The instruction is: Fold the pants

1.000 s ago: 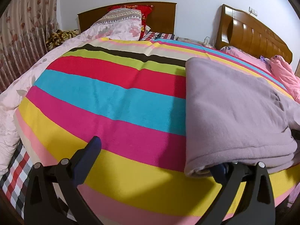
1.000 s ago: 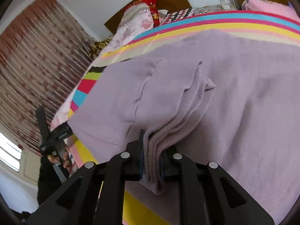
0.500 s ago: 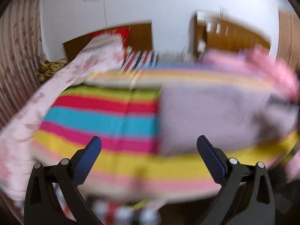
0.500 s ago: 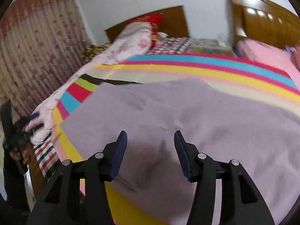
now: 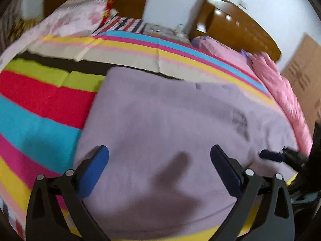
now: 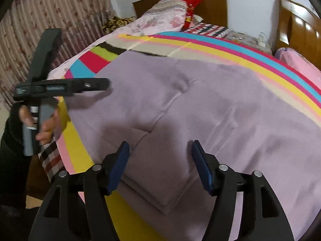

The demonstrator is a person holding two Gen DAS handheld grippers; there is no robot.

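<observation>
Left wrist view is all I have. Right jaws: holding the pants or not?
Observer: Not holding. The right gripper has just been opening its jaws; they stand apart above the pants, nothing pinched.
Operator: Near edge, is it folded?
Observer: Yes. A flap lies stacked in layers at the near edge, just under those jaws.
Operator: My gripper from outside?
Observer: The left gripper hangs by the pants' left side, held at its handle by a hand.
</observation>
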